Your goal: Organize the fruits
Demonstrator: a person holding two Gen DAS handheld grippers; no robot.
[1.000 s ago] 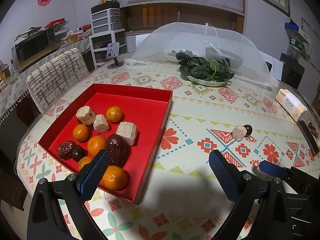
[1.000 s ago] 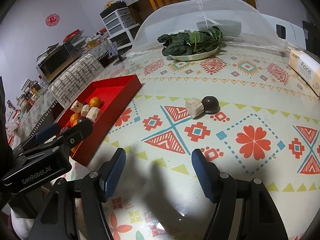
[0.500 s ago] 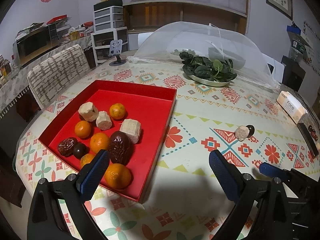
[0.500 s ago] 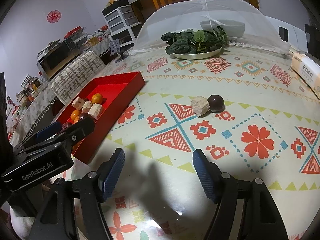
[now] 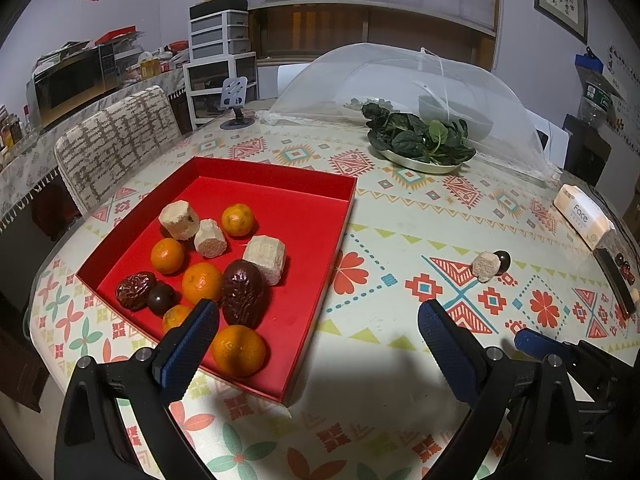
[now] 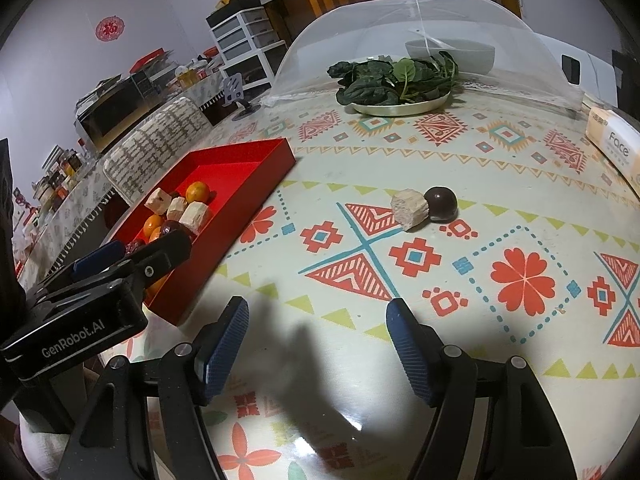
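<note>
Left wrist view: most of the job looks done; red tray (image 5: 320,264) on the patterned surface (image 5: 400,216) already holding oranges (image 5: 239,350), pale chunks (image 5: 265,258), wrinkled dark dates (image 5: 242,292) and a small dark ball (image 5: 161,299), all bunched toward the near left corner; far half of the tray bare. Left gripper (image 5: 318,344) hovering over the tray's near edge, fingers spread wide, gripping nothing. Right wrist view: two strays left outside, a pale chunk (image 6: 409,209) and a dark round fruit (image 6: 440,204), touching each other, well apart from the tray (image 6: 256,196); right gripper (image 6: 316,346) aimed at that pair from near, fingers parted and empty. Judged remaining: fetching both strays and setting them in the tray. Plate of greens (image 6: 396,80) beside the mesh cover (image 6: 440,28) probably no part of the job.
</note>
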